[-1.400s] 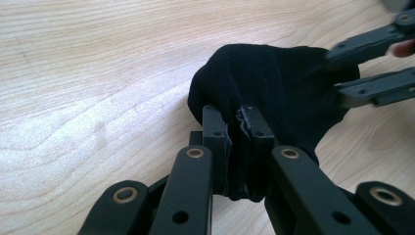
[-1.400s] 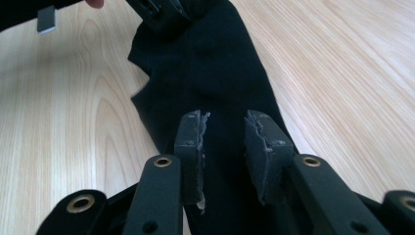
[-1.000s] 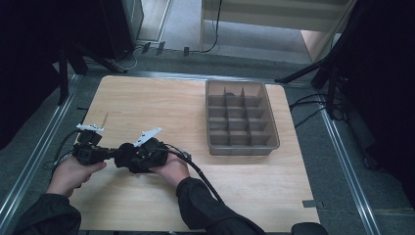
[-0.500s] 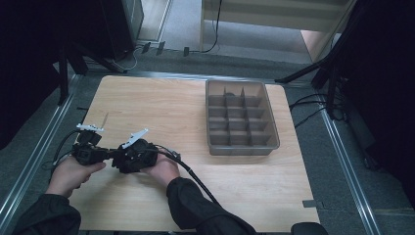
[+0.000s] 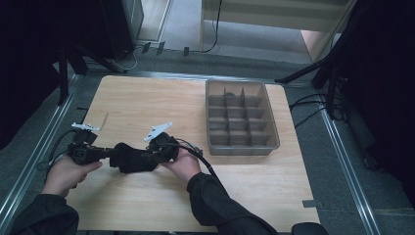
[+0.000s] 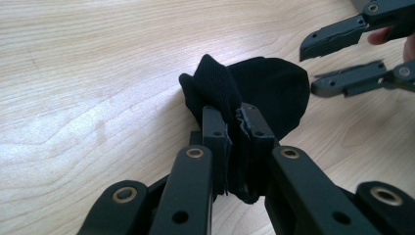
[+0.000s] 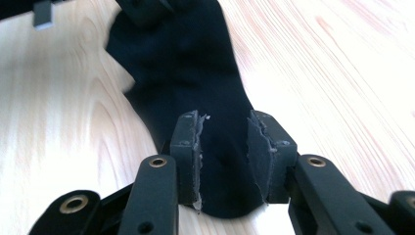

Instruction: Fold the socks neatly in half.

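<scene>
Your left gripper (image 6: 239,134) pinches one end of the black sock (image 5: 129,157) so your right gripper (image 7: 225,147), jaws apart astride it, can likely grip and stretch it flat on the surface (image 5: 161,98).

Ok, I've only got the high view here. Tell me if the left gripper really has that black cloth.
Observer: Yes. In the left gripper view, the left gripper is shut on a bunched fold of the black sock.
Operator: Now report the right one.
Observer: The right gripper is open; its jaws straddle the sock's end, which lies flat on the table.
Operator: Check its pads.
Observer: The pads look frayed at the edges.
</scene>
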### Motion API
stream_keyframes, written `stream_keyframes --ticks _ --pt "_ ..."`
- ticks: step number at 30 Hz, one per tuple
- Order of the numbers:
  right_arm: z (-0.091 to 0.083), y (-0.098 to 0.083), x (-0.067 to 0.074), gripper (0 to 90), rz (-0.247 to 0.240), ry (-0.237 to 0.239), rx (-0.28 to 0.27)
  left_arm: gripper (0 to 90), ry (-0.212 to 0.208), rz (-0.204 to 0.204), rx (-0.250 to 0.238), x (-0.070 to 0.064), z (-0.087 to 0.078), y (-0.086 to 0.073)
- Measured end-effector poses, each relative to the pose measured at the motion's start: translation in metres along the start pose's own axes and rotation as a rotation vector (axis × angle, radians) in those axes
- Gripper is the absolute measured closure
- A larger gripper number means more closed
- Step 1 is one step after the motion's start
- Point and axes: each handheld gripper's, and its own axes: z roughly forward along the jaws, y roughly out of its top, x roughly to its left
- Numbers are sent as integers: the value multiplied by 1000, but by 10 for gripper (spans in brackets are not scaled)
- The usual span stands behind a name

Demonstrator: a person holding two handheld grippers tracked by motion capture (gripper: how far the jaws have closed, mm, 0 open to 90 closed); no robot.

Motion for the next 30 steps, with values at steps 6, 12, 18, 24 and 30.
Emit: stream_keyframes --ticks 6,12,18,24,30 --pt "0 -19 -8 654 22 -3 27 829 1 -2 2 0 -1 0" --pt "13 -25 -7 652 32 0 52 829 -1 -1 -3 -1 -2 0" --pt "25 -25 1 637 29 -5 33 828 1 3 -19 -4 -5 2" --pt "36 -18 8 637 18 2 18 828 -8 18 -27 -9 -7 5" --pt "45 -11 13 637 10 6 13 827 -12 33 -12 -13 -2 8"
